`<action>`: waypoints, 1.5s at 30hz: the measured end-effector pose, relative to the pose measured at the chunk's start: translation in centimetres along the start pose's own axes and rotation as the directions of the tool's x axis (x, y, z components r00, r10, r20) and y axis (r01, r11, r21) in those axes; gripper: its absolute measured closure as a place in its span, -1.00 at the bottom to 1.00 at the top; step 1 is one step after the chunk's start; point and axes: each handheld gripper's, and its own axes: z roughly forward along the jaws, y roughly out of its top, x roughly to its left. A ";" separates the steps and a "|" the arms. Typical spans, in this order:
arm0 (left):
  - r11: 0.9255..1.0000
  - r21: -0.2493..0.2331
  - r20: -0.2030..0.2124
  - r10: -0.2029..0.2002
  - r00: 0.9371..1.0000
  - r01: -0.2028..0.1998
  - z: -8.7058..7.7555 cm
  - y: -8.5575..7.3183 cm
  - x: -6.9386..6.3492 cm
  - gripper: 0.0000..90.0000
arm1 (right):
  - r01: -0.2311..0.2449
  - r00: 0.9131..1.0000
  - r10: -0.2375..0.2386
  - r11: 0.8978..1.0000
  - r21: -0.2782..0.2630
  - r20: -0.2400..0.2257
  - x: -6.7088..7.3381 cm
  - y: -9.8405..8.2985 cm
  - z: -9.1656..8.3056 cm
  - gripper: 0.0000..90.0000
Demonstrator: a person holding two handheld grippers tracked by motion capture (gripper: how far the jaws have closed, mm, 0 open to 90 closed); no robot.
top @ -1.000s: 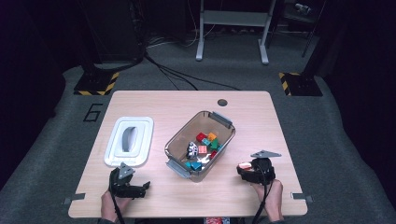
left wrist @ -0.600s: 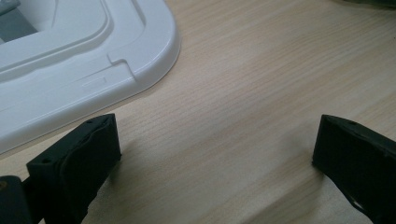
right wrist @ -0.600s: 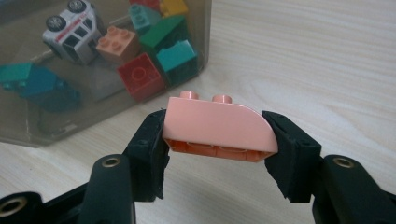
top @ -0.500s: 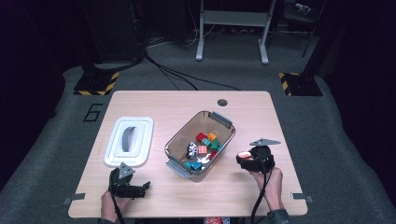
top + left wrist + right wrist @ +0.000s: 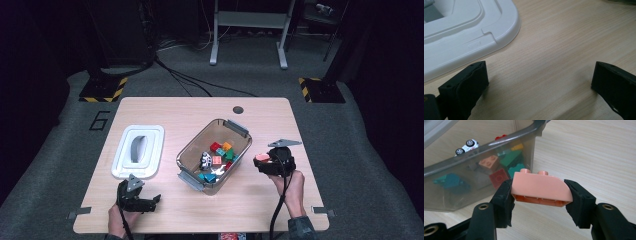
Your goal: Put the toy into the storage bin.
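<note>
My right gripper [image 5: 540, 192] is shut on a salmon-pink brick [image 5: 541, 188] with two studs, held above the table just right of the grey see-through bin [image 5: 469, 157]. From above, that right gripper [image 5: 263, 161] hovers beside the bin [image 5: 241, 129] with the pink brick [image 5: 262, 157] at its tip. Inside the bin lie several coloured bricks [image 5: 220, 155] and a small white toy car [image 5: 467, 146]. My left gripper [image 5: 539, 82] rests open low over the bare wood, next to the white lid [image 5: 461, 32]. In the high view the left gripper [image 5: 145, 202] sits near the table's front edge.
The white lid [image 5: 139, 150] with a grey handle lies left of the bin. A small round hole [image 5: 238, 109] marks the table's far side. Cables trail from both grippers over the front edge. Dark floor and a metal stand surround the table.
My right gripper has risen with the pink brick and shifted slightly toward the bin. The left gripper has stayed where it was.
</note>
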 end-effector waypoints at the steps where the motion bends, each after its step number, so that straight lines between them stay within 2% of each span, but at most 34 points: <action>1: 1.000 0.000 0.000 0.000 1.000 0.000 0.0 0.0 0.0 -0.99 | -0.003 1.000 0.003 1.000 -0.006 -0.002 0.0 0.2 0.0 -0.04; 4: 1.000 0.000 0.000 0.000 1.000 0.000 0.0 0.0 0.0 -0.99 | 0.008 1.000 -0.008 1.000 -0.006 -0.001 -0.1 0.6 -0.3 -0.04; 6: 1.000 0.000 0.000 0.000 1.000 0.000 0.0 0.0 0.0 -0.99 | -0.003 1.000 0.003 1.000 -0.007 0.001 0.0 1.0 -0.4 -0.04; 7: 1.000 0.000 0.000 0.000 1.000 0.000 0.0 0.0 0.0 -0.99 | 0.014 1.000 -0.014 1.000 -0.016 0.001 -0.1 1.1 -0.4 -0.04; 9: 1.000 -0.002 -0.001 0.000 1.000 0.000 0.0 0.0 0.0 -0.99 | 0.001 1.000 -0.001 1.000 -0.012 0.000 0.0 1.5 -0.6 -0.04; 15: 1.000 -0.002 -0.001 0.001 1.000 -0.001 0.0 0.0 0.0 -0.99 | 0.030 1.000 -0.030 0.999 -0.028 -0.009 0.2 2.6 -1.2 -0.04; 21: 1.000 -0.002 -0.001 0.001 1.000 -0.001 0.0 0.0 0.0 -0.99 | 0.042 0.999 -0.043 0.999 -0.035 -0.026 1.1 4.1 -1.8 -0.04; 22: 1.000 -0.002 -0.001 0.001 1.000 -0.001 0.0 0.0 0.0 -0.99 | 0.068 0.997 -0.070 0.997 -0.041 -0.027 1.2 4.4 -1.9 -0.04; 24: 1.000 -0.002 -0.001 0.000 1.000 0.000 0.0 0.0 0.0 -0.99 | 0.058 0.998 -0.059 0.998 -0.034 -0.033 1.8 5.0 -1.9 -0.04; 29: 1.000 0.001 0.000 -0.001 1.000 0.001 0.0 0.0 0.0 -0.99 | 0.092 0.994 -0.094 0.995 -0.030 -0.057 3.0 6.2 -1.5 -0.04; 38: 1.000 0.001 0.000 0.000 1.000 0.000 0.0 0.0 0.0 -0.99 | 0.167 0.976 -0.162 0.986 0.021 -0.144 6.0 7.9 0.2 -0.04; 42: 1.000 0.002 0.000 0.000 1.000 0.000 0.0 0.0 0.0 -0.99 | 0.195 0.966 -0.182 0.980 0.051 -0.185 7.2 7.9 1.2 -0.04; 45: 1.000 0.001 0.000 0.000 1.000 0.000 0.0 0.0 0.0 -0.99 | 0.223 0.957 -0.201 0.971 0.088 -0.210 7.8 7.6 1.8 -0.04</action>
